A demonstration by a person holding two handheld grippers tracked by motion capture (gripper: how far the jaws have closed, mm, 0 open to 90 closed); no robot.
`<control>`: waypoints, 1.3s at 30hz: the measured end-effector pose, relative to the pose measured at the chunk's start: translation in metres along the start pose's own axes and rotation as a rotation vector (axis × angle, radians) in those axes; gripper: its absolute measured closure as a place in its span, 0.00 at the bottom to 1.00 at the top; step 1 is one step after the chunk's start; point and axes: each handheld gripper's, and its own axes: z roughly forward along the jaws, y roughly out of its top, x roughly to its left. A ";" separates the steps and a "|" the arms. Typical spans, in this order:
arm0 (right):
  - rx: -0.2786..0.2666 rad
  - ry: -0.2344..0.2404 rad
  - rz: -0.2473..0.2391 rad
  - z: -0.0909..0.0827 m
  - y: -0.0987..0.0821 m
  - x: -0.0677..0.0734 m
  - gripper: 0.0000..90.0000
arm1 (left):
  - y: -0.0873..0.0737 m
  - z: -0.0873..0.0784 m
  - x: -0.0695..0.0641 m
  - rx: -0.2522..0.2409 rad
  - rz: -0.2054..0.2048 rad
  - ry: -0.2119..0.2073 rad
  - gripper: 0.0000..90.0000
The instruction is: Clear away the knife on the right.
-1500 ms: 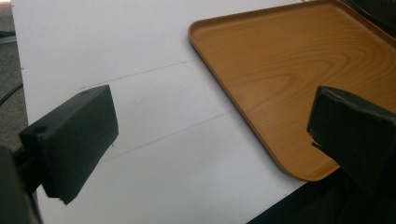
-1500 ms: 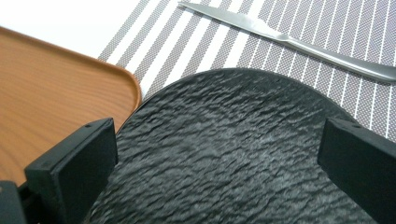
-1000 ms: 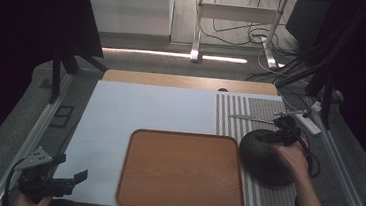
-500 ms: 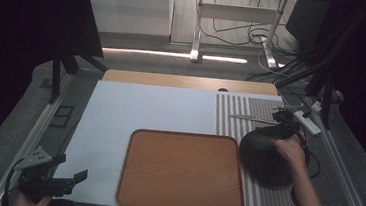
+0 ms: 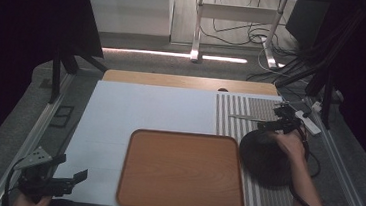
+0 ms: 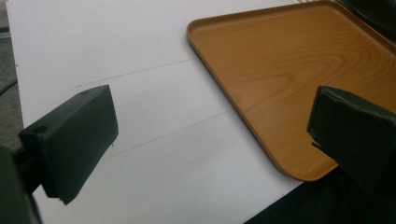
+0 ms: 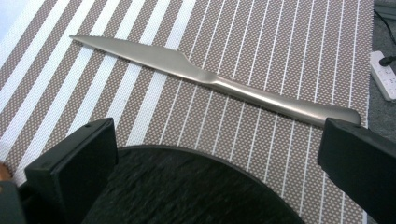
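Observation:
A wooden tray (image 5: 183, 172) lies in the middle of the white table, its near corner (image 6: 299, 93) in the left gripper view. A round black plate (image 5: 265, 158) (image 7: 187, 191) rests on the striped placemat (image 5: 250, 111) right of the tray. Beyond it lies a metal knife (image 5: 242, 118) (image 7: 215, 79). My right gripper (image 5: 283, 123) (image 7: 219, 158) stands open over the plate's far rim, jaws wide, pointing at the knife. My left gripper (image 5: 59, 180) (image 6: 210, 140) hangs open at the table's front left corner, nothing between its jaws.
A white power strip (image 5: 310, 121) (image 7: 383, 79) and cables lie off the mat's right edge. Metal rails (image 5: 38, 130) run along both sides of the table. Bare white tabletop (image 5: 140, 109) stretches left of and behind the tray.
The right gripper and hand have shifted slightly forward over the plate toward the knife. The left gripper has barely moved.

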 end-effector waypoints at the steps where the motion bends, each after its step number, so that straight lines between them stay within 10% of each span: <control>1: 0.000 0.000 0.000 0.000 0.000 0.000 0.00 | 0.000 0.000 0.000 0.000 0.000 0.000 0.02; 10: 0.001 -0.011 0.000 0.006 0.010 -0.011 0.14 | 0.000 0.000 0.001 -0.001 -0.006 -0.004 0.02; 23: 0.024 0.052 0.007 0.013 0.021 -0.035 0.96 | 0.000 0.000 0.001 0.003 -0.008 -0.006 0.02; 39: 0.051 -0.037 -0.035 0.036 0.022 -0.046 1.00 | 0.000 0.001 0.002 0.005 -0.013 -0.007 0.02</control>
